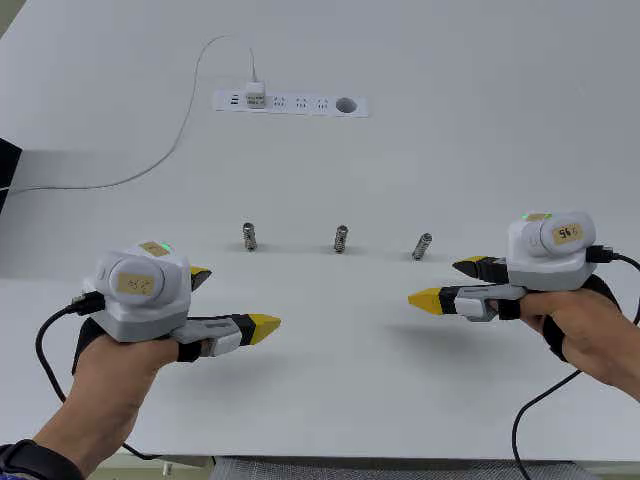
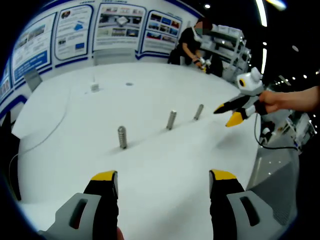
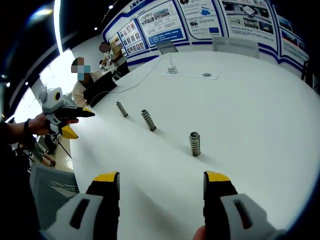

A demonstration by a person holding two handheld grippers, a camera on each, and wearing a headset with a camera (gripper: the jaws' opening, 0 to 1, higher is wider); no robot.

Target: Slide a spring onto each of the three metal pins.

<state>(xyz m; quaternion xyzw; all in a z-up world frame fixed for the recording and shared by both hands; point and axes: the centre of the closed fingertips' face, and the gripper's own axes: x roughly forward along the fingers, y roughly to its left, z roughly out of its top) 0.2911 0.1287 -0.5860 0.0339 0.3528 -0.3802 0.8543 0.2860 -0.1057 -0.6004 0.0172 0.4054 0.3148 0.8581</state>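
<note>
Springs (image 1: 341,238), three of them, stand upright on the white table (image 1: 430,170) we work at. Toward its far side lies a power strip (image 1: 290,102) with a white plug (image 1: 255,95) and cable (image 1: 185,125). Nearer us, we hold the left gripper (image 1: 235,297) and right gripper (image 1: 440,281) above the table, both with jaws spread and empty. The springs form a row just beyond the tips, set apart from one another.

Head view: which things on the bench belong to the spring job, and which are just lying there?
Job: left pin, middle pin, right pin, each wearing a spring; left gripper and right gripper, both open and empty.

Lying about: power strip, white plug in it, cable.
</note>
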